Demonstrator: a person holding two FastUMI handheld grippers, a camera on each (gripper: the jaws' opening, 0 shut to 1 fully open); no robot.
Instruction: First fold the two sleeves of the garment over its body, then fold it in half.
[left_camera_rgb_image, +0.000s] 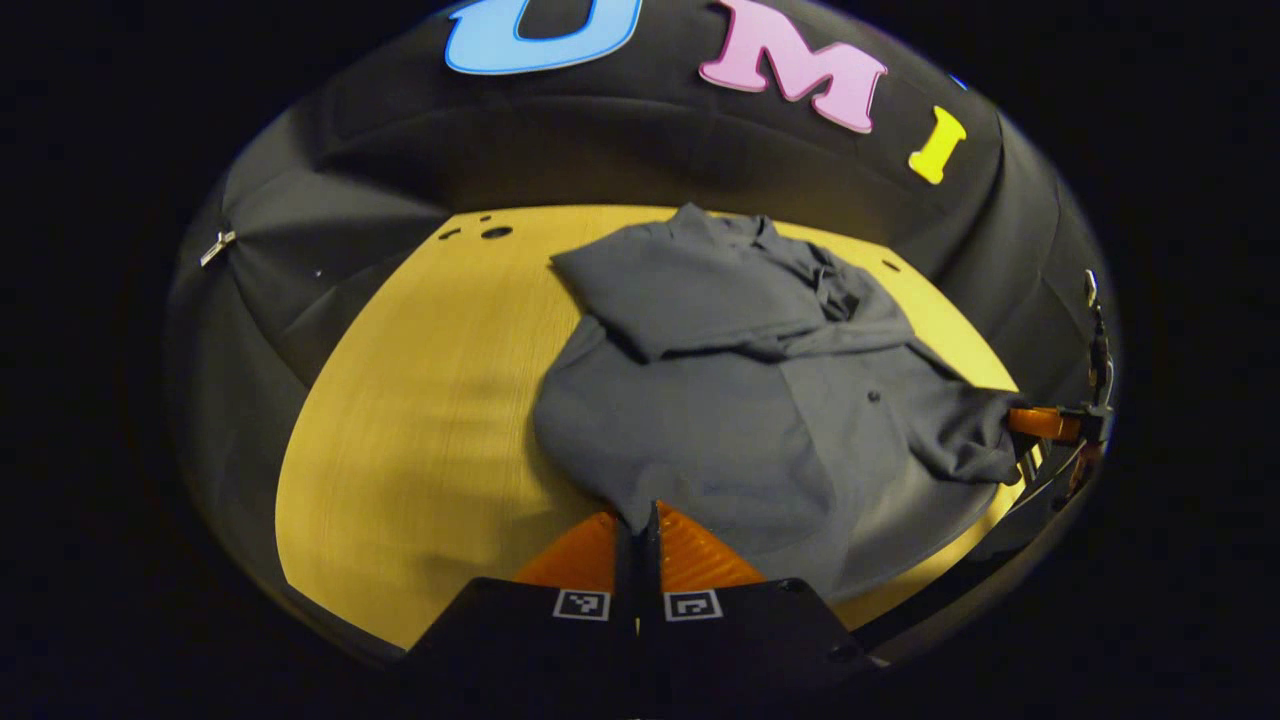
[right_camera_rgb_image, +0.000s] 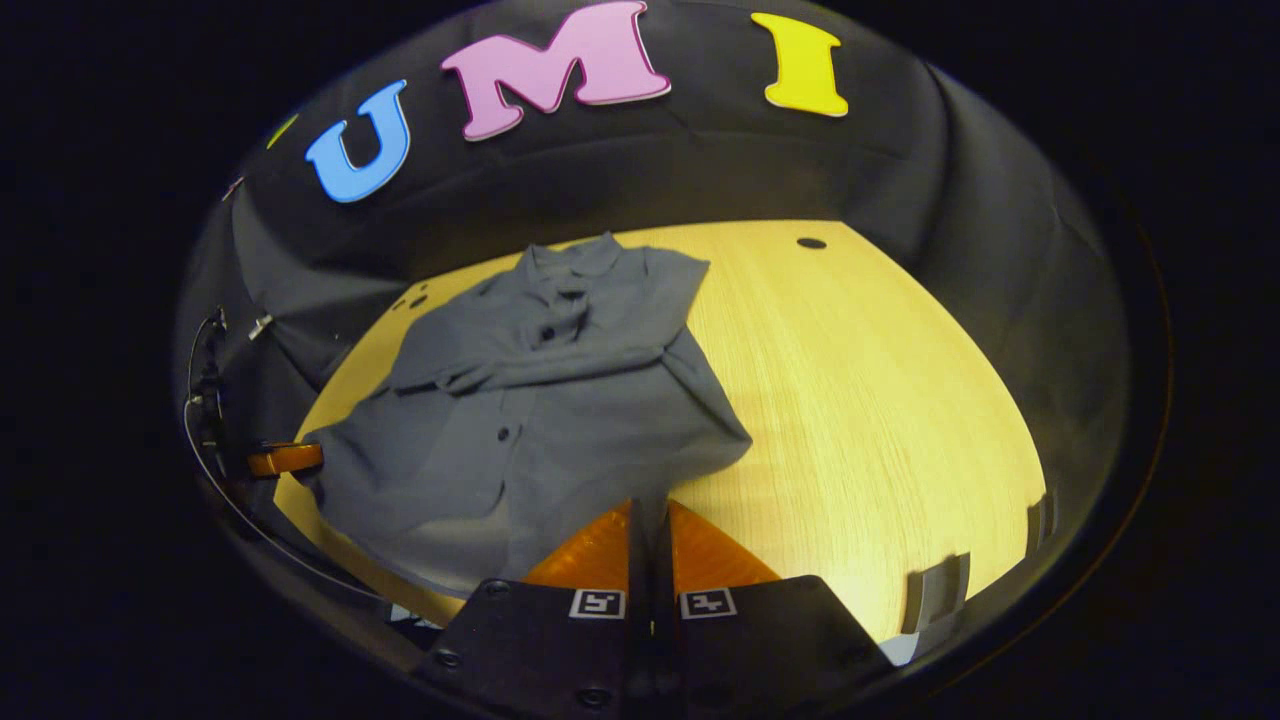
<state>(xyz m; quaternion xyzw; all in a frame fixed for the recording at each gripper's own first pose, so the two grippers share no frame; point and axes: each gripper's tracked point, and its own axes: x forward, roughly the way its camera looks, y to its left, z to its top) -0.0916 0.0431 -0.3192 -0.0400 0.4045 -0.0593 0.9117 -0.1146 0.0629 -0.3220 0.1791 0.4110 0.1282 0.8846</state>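
A grey button-up shirt lies front-up on the yellow table, collar toward the back wall. Both sleeves lie folded across its chest. In the left gripper view my left gripper is shut on the near hem, with cloth pinched between its fingers. My right gripper shows at the far right, holding the hem's other corner a little off the table. In the right gripper view the right gripper is shut at the shirt's near hem. The left gripper sits at the corner on the left.
The table has bare wood to the right of the shirt in the right gripper view, and small dark holes near its back edge. Black cloth walls surround the table. A cable hangs by the left gripper.
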